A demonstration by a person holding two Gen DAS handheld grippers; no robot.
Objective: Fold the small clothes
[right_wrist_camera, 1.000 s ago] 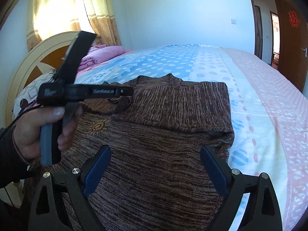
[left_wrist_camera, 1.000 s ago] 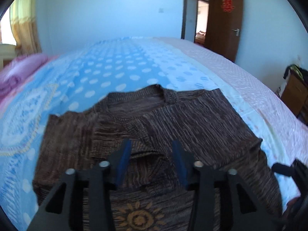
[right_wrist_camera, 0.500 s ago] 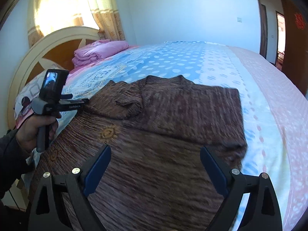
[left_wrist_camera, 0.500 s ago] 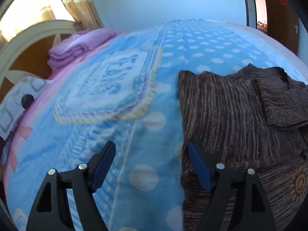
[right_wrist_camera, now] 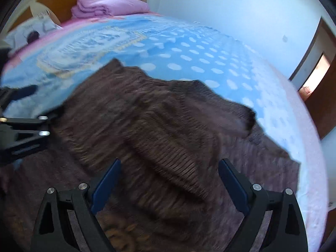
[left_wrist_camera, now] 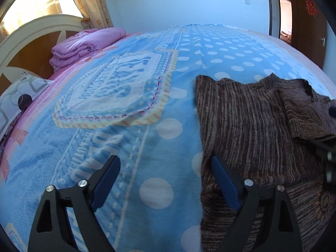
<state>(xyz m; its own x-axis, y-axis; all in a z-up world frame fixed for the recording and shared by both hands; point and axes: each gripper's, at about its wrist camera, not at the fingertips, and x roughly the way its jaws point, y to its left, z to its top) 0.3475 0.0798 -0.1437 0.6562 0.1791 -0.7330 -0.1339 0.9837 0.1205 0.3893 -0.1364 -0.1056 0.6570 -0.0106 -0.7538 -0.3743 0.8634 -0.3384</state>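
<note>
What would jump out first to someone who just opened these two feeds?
The brown knit sweater spread flat on the blue polka-dot blanket, one sleeve folded across its chest. Next, the open left gripper straddling the sweater's side edge, and the open right gripper hovering over its middle. At the headboard end sits a folded pink quilt.

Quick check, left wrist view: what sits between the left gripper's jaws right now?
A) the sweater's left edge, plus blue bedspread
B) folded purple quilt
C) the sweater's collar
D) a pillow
A: the left gripper is open, with the brown sweater edge just inside its right jaw and blue bedspread filling the rest of the gap; nothing is clamped.
</note>
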